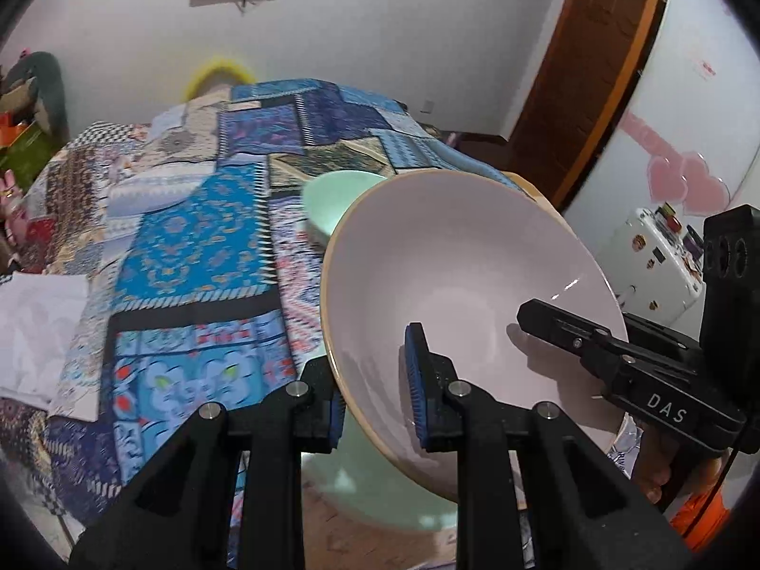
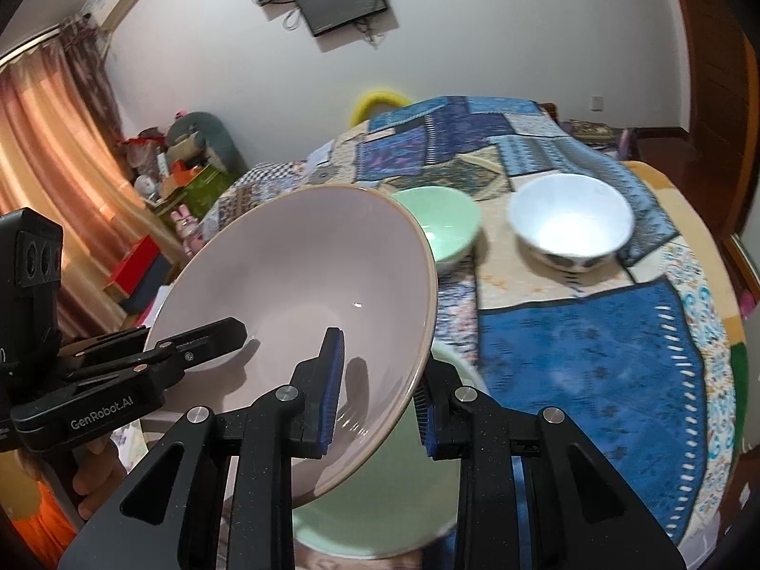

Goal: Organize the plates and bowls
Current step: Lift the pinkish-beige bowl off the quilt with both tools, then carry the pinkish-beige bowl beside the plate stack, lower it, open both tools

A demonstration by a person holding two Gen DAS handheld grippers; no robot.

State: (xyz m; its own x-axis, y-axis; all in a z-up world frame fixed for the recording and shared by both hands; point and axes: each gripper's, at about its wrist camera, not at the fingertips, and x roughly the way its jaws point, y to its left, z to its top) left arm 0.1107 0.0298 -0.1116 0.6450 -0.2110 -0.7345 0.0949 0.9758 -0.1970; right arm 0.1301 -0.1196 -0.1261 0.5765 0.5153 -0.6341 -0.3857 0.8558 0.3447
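Note:
A large pale pink bowl (image 1: 456, 275) with a tan rim is held tilted above the table by both grippers. My left gripper (image 1: 375, 394) straddles its left rim, one finger inside and one outside. My right gripper (image 2: 375, 403) straddles its right rim the same way, and it shows at the right of the left wrist view (image 1: 570, 332). A pale green plate (image 2: 403, 489) lies right under the pink bowl. A small green bowl (image 2: 441, 223) and a white bowl with a dark pattern (image 2: 570, 228) stand farther back on the table.
The table has a blue patchwork cloth (image 2: 593, 356). White folded cloth (image 1: 38, 332) lies at its left edge. A small white appliance (image 1: 655, 266) and a wooden door (image 1: 593, 71) stand to the right. Boxes and clutter (image 2: 166, 175) sit by the curtain.

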